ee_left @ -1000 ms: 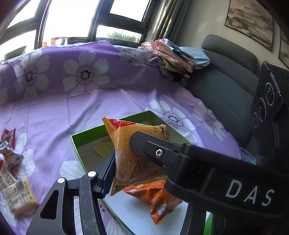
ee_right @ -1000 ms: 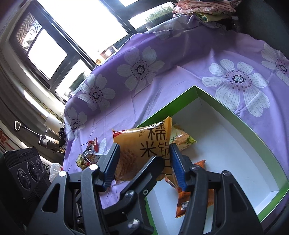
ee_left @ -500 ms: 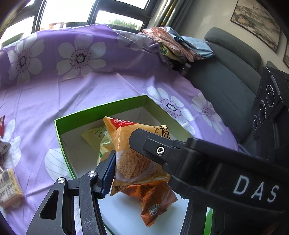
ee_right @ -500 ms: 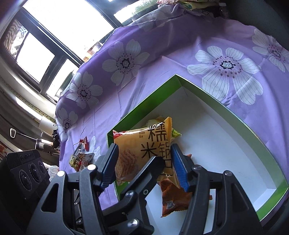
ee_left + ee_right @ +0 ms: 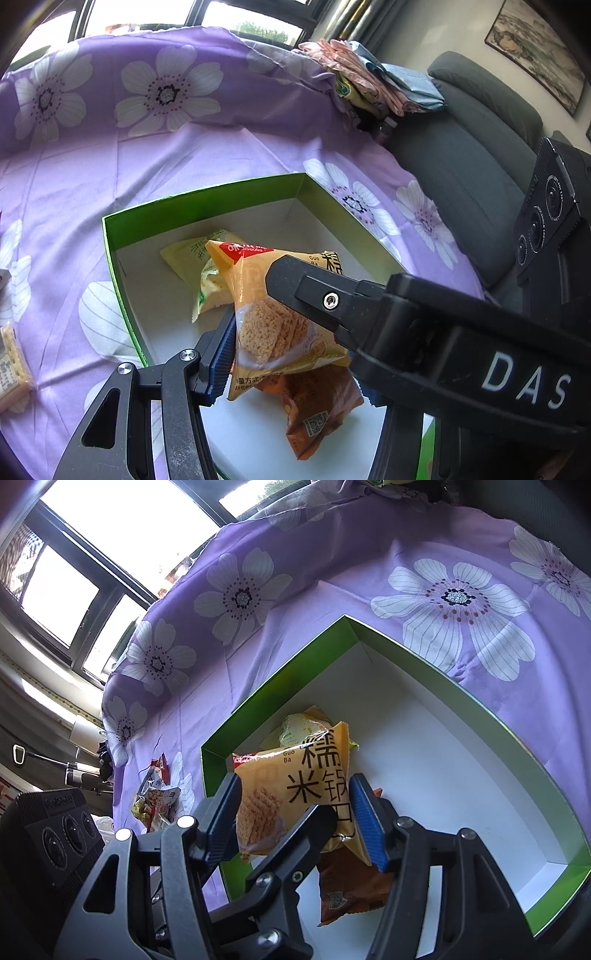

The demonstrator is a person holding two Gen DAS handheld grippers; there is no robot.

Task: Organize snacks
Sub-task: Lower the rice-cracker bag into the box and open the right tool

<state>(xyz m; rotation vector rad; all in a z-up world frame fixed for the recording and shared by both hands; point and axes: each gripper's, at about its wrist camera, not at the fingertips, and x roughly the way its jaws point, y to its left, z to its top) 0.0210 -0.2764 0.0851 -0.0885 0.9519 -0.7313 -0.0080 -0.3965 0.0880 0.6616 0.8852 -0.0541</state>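
Placement looks like the step in hand: a yellow packet [image 5: 273,325] of rice crackers hangs tilted over the green box [image 5: 207,199], above its white floor. Under it an orange packet [image 5: 321,406] and a pale green packet [image 5: 192,254] lie inside the box.

Both tools are at the one packet. The left tongs [image 5: 295,332] are clenched on it: one blue pad presses its left edge, and the other finger, hidden in the left view by the right tool's body, shows in the right view lying across the packet's lower front. The right tongs [image 5: 295,808] have a blue pad against each side edge, so they appear to grip it too, perhaps lightly.

Next, I judge, both tongs must let go so the packet drops flat onto the others, then lift clear without dragging it or catching the box wall. More snacks [image 5: 155,801] wait on the flowered cloth [image 5: 147,166] over the counter, so the job seems only partly done.
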